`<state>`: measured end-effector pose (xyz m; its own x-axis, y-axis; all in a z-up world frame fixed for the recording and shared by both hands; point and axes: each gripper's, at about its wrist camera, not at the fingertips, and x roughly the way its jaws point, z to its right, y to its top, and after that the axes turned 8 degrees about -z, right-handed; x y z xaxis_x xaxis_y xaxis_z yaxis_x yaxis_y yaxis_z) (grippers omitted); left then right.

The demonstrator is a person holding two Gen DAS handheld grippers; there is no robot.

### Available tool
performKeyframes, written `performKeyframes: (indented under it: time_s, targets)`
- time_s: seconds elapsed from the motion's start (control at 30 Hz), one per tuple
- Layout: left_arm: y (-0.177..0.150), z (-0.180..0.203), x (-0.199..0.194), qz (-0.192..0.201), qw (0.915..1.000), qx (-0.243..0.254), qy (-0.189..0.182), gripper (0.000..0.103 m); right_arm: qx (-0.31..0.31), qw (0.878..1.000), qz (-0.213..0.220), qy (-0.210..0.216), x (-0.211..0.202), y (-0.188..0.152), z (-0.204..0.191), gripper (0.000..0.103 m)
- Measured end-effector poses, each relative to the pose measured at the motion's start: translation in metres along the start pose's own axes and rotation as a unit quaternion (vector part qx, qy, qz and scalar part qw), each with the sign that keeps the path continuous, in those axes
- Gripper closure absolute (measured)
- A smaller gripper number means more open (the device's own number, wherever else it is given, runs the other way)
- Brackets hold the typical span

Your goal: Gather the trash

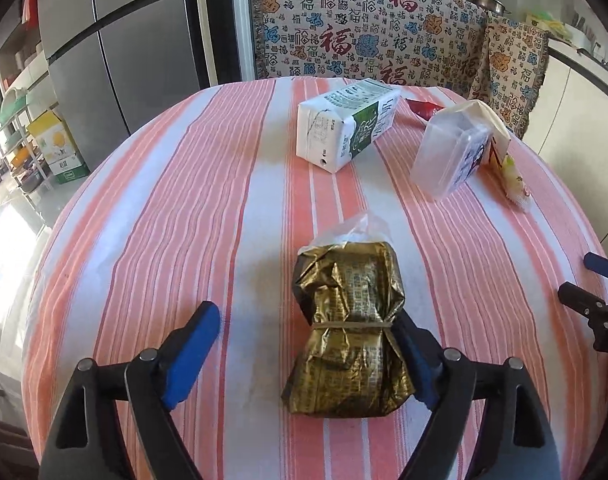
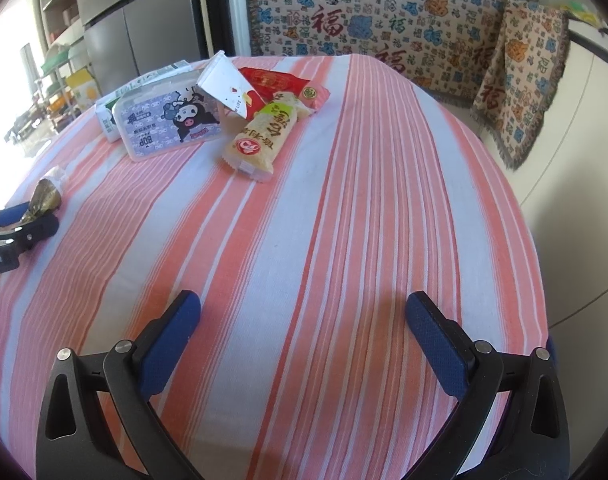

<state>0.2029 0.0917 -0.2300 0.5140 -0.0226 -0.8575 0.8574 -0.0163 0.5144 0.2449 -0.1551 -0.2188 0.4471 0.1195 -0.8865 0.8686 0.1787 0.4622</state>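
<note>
Gold foil packet (image 1: 345,336) lies on the striped tablecloth (image 1: 184,220) between your left gripper's (image 1: 307,344) spread fingers; the right pad looks to sit against its side, the left pad (image 1: 192,360) stands clear. Your right gripper (image 2: 304,344) hangs wide apart over bare cloth with nothing in it. Farther back sit a milk carton (image 1: 343,124), a clear plastic box (image 2: 168,120), a snack bar wrapper (image 2: 264,136) and a red wrapper (image 2: 280,80), bunched close together.
</note>
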Motion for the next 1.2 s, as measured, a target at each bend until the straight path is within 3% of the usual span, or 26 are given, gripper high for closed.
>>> performKeyframes:
  time_s: [0.1, 0.17, 0.2, 0.3, 0.37, 0.43, 0.5, 0.8, 0.9, 0.93, 1.03, 1.13, 1.2]
  targets:
    - [0.001, 0.000, 0.000, 0.000, 1.0000, 0.000, 0.000, 0.018, 0.023, 0.999, -0.021, 0.018, 0.006, 0.025, -0.002, 0.000]
    - [0.001, 0.000, 0.000, 0.000, 1.0000, 0.000, 0.000, 0.018, 0.040, 0.998, -0.019, 0.052, 0.011, 0.047, -0.004, 0.007]
    - [0.001, -0.001, 0.000, 0.000, 1.0000, 0.000, 0.000, 0.018, 0.043, 0.997, -0.020, 0.063, 0.014, 0.058, -0.007, 0.015]
    - [0.001, -0.001, 0.000, 0.001, 1.0000, 0.000, -0.001, 0.018, 0.039, 0.998, -0.026, 0.050, 0.032, 0.087, -0.015, 0.023]
    - [0.001, -0.001, 0.000, 0.001, 1.0000, 0.000, -0.001, 0.018, 0.031, 0.999, -0.012, 0.021, 0.037, 0.096, -0.017, 0.035]
    - [0.001, 0.000, 0.000, 0.001, 1.0000, -0.001, -0.001, 0.018, 0.014, 1.000, 0.004, -0.002, 0.036, 0.095, -0.018, 0.065]
    - [0.001, 0.000, 0.001, 0.001, 1.0000, -0.001, -0.001, 0.018, 0.013, 1.000, 0.007, 0.013, 0.027, 0.084, -0.012, 0.071]
    - [0.001, 0.001, 0.001, 0.002, 1.0000, 0.000, 0.000, 0.018, -0.073, 0.995, -0.004, 0.063, -0.021, -0.013, -0.032, 0.069]
    - [0.002, -0.001, 0.000, 0.001, 1.0000, -0.001, -0.002, 0.018, -0.076, 0.994, -0.015, 0.076, -0.027, -0.023, -0.032, 0.060]
    - [0.002, -0.001, 0.000, 0.001, 1.0000, 0.002, -0.006, 0.018, -0.076, 0.993, -0.024, 0.082, -0.028, -0.022, -0.031, 0.050]
    - [-0.001, -0.011, -0.006, -0.008, 0.9979, 0.039, -0.052, 0.018, -0.074, 0.993, -0.034, 0.083, -0.037, -0.022, -0.022, 0.035]
    - [-0.011, -0.034, -0.019, -0.013, 0.9919, 0.030, -0.123, 0.018, -0.067, 0.993, -0.045, 0.088, -0.044, -0.014, -0.011, 0.031]
    - [-0.013, -0.041, -0.023, -0.020, 0.9884, 0.025, -0.149, 0.018, -0.060, 0.992, -0.055, 0.095, -0.045, -0.008, -0.009, 0.030]
